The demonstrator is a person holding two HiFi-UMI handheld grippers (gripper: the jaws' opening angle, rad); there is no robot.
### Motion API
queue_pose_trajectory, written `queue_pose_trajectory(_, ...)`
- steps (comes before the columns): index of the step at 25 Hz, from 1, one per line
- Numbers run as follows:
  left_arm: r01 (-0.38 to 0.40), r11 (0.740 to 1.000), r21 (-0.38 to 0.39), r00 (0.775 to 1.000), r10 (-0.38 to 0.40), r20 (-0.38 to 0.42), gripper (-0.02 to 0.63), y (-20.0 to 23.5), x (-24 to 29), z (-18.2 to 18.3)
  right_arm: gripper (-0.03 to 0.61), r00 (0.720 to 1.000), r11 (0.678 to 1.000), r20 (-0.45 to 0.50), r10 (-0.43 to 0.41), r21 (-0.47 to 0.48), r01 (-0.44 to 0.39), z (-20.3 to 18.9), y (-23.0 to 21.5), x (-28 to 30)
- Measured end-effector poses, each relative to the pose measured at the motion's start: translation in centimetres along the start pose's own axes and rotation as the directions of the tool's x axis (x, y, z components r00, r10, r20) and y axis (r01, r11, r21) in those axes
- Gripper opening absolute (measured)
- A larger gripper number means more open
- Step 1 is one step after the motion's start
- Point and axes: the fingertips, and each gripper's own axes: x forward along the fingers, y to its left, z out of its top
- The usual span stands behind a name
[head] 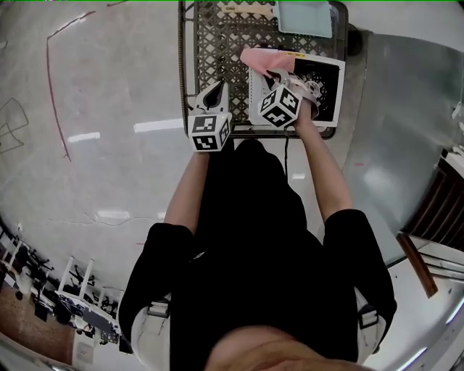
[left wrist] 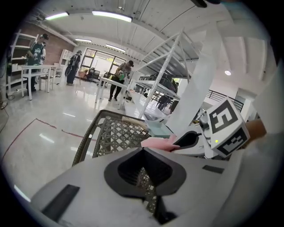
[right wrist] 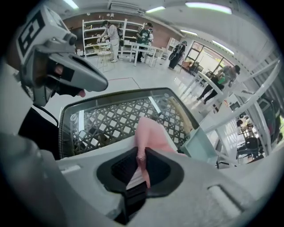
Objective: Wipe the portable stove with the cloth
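Observation:
The white portable stove with a black burner ring sits at the near right of a lattice-top table. My right gripper hovers over the stove's left part, pointing steeply down, shut on a pink cloth. In the right gripper view the cloth is pinched between the pads and fans out beyond them. My left gripper hangs over the table's near edge, left of the stove. Its jaws stand a narrow slit apart with only lattice showing through. From there the cloth lies ahead to the right.
A pale teal box stands at the table's far right, behind the stove. A black cable hangs off the near edge. The table has a raised dark rim. Shiny floor surrounds it, and people stand at benches far off.

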Motion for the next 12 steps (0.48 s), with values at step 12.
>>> queue_pose_trajectory(12, -0.025, 1.000, -0.005, 1.000, 0.025, -0.011, 0.000, -1.9, -0.6, -2.7, 0.046, 0.994, 0.993, 0.010, 0.106, -0.060, -0.105, -2.6, 7.1, -1.7)
